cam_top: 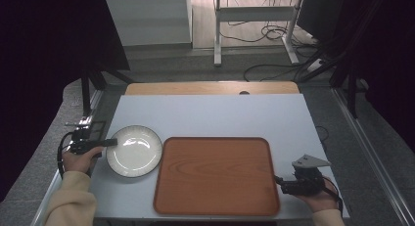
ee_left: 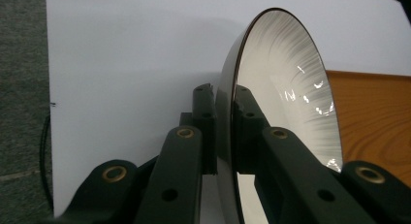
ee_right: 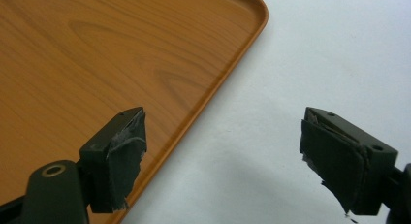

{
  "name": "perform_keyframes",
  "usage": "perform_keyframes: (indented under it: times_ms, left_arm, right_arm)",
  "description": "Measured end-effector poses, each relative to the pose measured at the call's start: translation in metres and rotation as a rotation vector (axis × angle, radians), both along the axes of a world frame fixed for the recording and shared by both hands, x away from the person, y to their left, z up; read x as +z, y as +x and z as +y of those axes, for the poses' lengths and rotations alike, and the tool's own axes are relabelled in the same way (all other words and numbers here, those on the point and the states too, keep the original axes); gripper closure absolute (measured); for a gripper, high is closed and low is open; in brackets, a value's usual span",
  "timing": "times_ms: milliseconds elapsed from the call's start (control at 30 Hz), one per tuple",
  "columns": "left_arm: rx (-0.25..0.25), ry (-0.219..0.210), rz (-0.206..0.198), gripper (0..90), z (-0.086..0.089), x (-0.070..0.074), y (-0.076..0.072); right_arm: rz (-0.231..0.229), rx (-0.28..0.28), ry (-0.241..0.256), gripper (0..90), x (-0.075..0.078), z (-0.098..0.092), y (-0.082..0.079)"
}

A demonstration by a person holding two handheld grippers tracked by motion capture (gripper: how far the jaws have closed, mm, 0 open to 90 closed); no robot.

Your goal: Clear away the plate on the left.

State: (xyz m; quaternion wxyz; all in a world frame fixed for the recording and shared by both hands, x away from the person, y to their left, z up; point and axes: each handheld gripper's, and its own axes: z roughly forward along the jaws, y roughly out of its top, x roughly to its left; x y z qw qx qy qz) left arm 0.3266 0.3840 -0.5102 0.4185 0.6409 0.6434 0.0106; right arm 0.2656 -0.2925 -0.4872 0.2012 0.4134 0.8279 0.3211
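- The white plate (cam_top: 134,150) with a dark rim lies on the white desk (cam_top: 210,113), left of centre in the high view, just beside the left edge of the wooden tray (cam_top: 215,176).
- The left tool (cam_top: 108,142) is closed on the plate's left rim. In the left gripper view its two black jaws press the rim (ee_left: 226,132) from both sides, one above and one below.
- In that view the plate (ee_left: 291,88) appears edge-on, its ribbed inner face catching bright reflections, with the tray (ee_left: 378,117) at the right of the frame.
- The person's left hand (cam_top: 78,160), in a pale yellow sleeve, holds this tool at the lower left.
- The tray occupies the lower centre of the high view and carries nothing.
- The right tool (cam_top: 280,181) is held at the lower right, just beside the tray's right edge.
- In the right gripper view the right tool (ee_right: 223,151) stands wide open and holds nothing: one jaw is over the tray's edge (ee_right: 208,103), the other over the bare desk (ee_right: 315,49).
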Motion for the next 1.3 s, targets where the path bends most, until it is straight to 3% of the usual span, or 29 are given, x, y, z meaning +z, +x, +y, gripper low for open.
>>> perform_keyframes:
  times_ms: [400,900,1300]
  left_arm:
    - [0.018,-0.047,-0.034,81.3,0.002,0.005,-0.003]
    - [0.020,-0.158,-0.127,80.5,0.005,0.021,-0.008]
    - [-0.009,-0.185,-0.187,80.3,-0.003,0.038,-0.013]
  right_arm:
    - [-0.001,-0.005,0.003,17.2,0.001,-0.002,0.000]
    - [-0.002,-0.009,0.003,17.3,0.001,-0.003,0.000]
    - [-0.005,-0.016,0.006,17.2,0.001,-0.005,0.001]
